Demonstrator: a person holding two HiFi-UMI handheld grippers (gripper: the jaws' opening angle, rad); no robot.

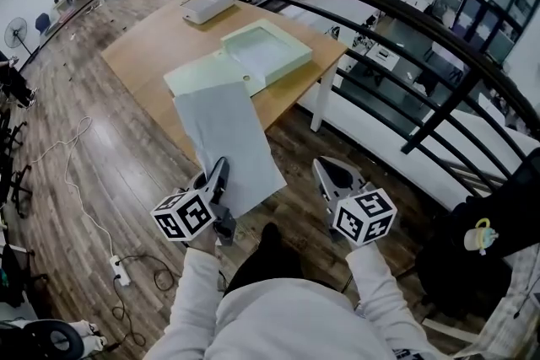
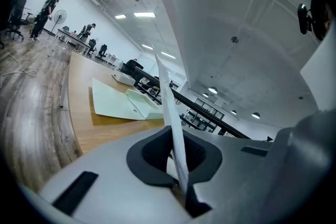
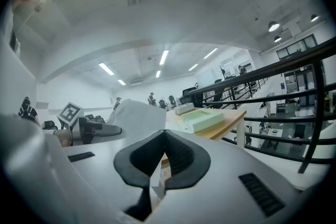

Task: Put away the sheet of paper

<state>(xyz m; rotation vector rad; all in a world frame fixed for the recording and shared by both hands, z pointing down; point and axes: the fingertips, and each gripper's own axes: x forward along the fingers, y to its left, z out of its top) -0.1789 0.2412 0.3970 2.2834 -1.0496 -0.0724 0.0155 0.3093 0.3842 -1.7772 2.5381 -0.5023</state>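
**Left gripper** [image 1: 221,169]: held in the person's left hand, marker cube towards the body. Its fingers [image 2: 152,161] are closed on the sheet of paper, which passes edge-on between the dark pads.

**Sheet of paper** [image 1: 228,135]: pale grey and clamped at its near edge by the left fingers. It stretches away beyond their tips towards the tabletop. In the head view its far edge overlaps the flat green panel; whether it touches that panel cannot be told. It lies to the left of the right fingers and apart from them.

**Right gripper** [image 1: 324,170]: held in the person's right hand, level with the left gripper. Its fingers [image 3: 137,165] are brought together at the tips, with nothing between them.

**Tabletop** [image 1: 139,55]: light wood, well beyond both sets of fingertips.

**Pale green box** [image 1: 268,55]: shallow and open. It sits on the tabletop, ahead of the right fingertips and slightly to their left.

**Flat green panel** [image 1: 196,78]: lies on the tabletop against the near left side of the box, straight ahead of the left fingertips.

**White device** [image 1: 207,6]: sits at the far end of the tabletop, beyond the box.

**Dark railing** [image 1: 380,8]: curves past to the right of the right fingers.

**Wooden floor** [image 1: 67,139]: lies below and to the left of the left fingers.

**Power strip** [image 1: 118,268]: lies on the floor with a white cable.
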